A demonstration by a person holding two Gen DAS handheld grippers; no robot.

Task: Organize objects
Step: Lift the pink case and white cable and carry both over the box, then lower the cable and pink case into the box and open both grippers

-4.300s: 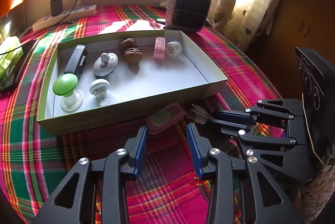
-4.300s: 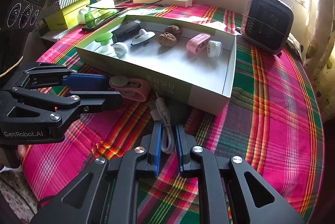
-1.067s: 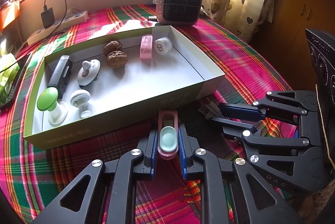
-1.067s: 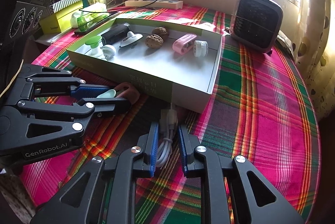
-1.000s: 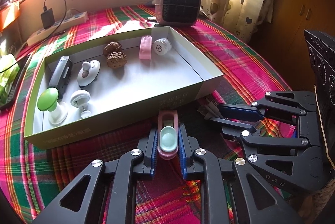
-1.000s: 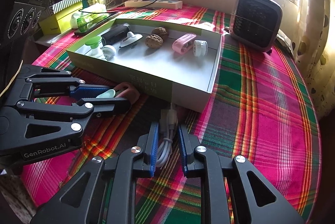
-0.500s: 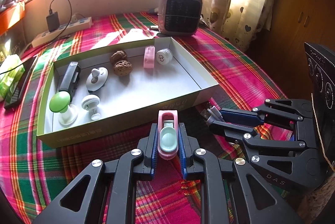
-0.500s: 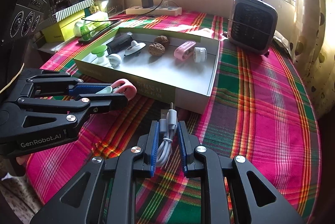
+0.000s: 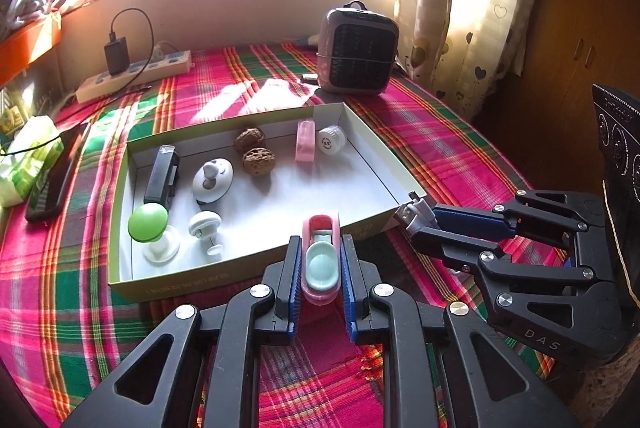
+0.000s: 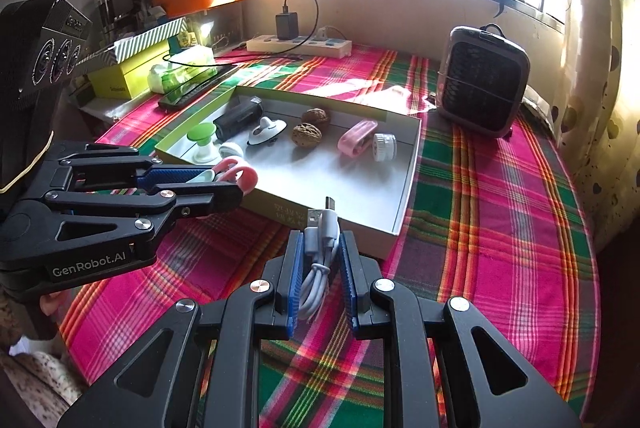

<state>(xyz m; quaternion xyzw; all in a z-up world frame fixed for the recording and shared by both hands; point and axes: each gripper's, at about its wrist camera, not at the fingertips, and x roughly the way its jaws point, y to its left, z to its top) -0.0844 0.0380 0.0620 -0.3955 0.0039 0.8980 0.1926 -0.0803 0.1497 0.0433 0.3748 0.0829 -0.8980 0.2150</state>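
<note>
Gripping a pink clip lengthwise, nose toward the box, the left gripper hovers; the right gripper clamps a coiled cable, plugs pointing forward.

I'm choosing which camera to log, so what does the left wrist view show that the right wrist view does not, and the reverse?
Only the left wrist view shows the pale mint pad on the pink clip from above, between the left gripper fingers. Only the right wrist view shows the bundled white USB cable fully, in the right gripper, plus the yellow-green cardboard box. Both show the shallow white-lined tray, two brown walnuts and grey fan heater.
</note>
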